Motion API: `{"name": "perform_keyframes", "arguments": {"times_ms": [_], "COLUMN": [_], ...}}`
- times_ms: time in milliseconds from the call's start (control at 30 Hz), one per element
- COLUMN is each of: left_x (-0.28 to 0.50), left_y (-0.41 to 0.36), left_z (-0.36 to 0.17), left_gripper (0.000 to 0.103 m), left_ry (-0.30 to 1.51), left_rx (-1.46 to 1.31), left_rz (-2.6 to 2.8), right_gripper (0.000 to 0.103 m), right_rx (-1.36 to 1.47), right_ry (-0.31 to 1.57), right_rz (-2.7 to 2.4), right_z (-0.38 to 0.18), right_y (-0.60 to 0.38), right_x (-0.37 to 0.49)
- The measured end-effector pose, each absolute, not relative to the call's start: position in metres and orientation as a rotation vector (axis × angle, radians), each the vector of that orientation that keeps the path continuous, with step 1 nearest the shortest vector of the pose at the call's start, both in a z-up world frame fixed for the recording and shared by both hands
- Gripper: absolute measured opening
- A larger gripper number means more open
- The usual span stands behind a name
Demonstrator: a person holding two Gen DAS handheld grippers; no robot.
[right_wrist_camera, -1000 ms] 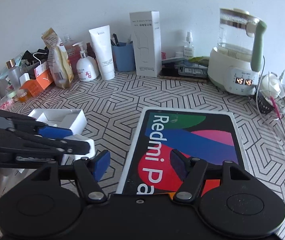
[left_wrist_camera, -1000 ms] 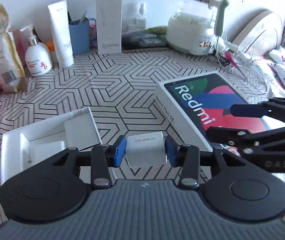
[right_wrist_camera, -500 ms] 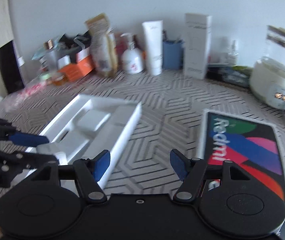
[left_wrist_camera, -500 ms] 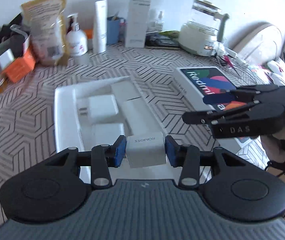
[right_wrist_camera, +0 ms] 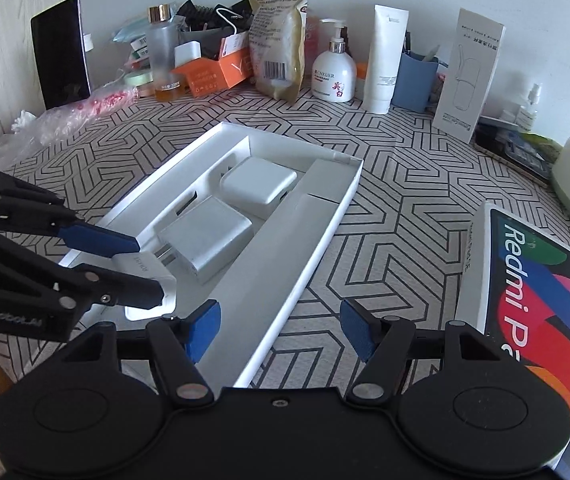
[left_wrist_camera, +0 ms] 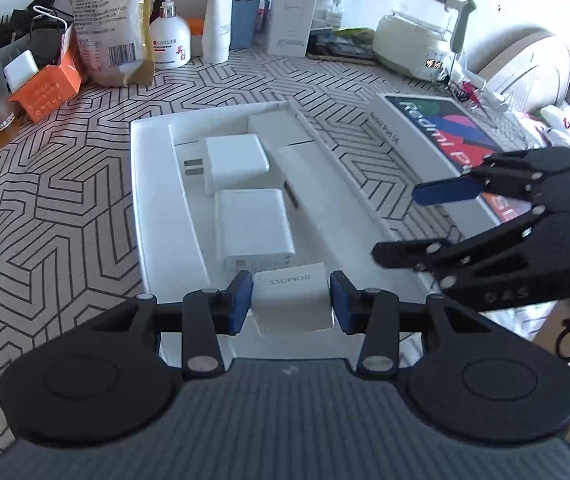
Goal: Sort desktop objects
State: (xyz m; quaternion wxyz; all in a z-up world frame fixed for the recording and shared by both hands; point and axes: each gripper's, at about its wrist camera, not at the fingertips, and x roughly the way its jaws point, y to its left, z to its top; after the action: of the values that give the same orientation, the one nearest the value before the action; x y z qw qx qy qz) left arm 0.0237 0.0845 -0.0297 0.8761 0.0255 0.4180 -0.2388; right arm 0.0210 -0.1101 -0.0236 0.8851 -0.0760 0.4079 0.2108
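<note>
One small white ROMOSS-printed charger (left_wrist_camera: 291, 300), boxy, gripper-clamped (left_wrist_camera: 291, 301).

Two wrist cameras, low and close over the bench (left_wrist_camera: 65, 208)

Both look forward past their own jaws toward the back wall, sharing the white tray (left_wrist_camera: 157, 216) (right_wrist_camera: 317, 240).

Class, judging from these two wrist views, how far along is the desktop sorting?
Done: two white chargers already lie in the white tray. In hand: the left gripper holds a third white charger over the tray's near end. Left: setting it down; the right gripper is open and empty, and the Redmi box sits beside the tray.
</note>
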Motion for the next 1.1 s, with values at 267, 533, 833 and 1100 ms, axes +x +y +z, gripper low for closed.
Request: {"name": "perform_keyframes", "arguments": {"times_ms": [267, 533, 833, 1100], "left_x": [0.018, 0.018, 0.010, 0.009], "left_y": [0.091, 0.096, 0.068, -0.024], "left_z": [-0.019, -0.008, 0.001, -0.001], "left_gripper": [0.042, 0.051, 0.069, 0.080], "left_ry": [0.837, 0.809, 0.806, 0.923], "left_rx": [0.017, -0.009, -0.021, 0.045], "left_rz": [-0.507, -0.469, -0.509, -0.626], "right_gripper": [0.071, 0.071, 0.071, 0.076], "right_rx": [-0.131, -0.163, -0.012, 0.121], "right_ry": [0.869, 0.853, 0.863, 0.868], "right_rz": [0.452, 0.502, 0.413, 0.332], "right_z": [-0.026, -0.021, -0.027, -0.033], "right_y": [-0.112, -0.101, -0.189, -0.268], "right_x": [0.026, 0.016, 0.017, 0.018]}}
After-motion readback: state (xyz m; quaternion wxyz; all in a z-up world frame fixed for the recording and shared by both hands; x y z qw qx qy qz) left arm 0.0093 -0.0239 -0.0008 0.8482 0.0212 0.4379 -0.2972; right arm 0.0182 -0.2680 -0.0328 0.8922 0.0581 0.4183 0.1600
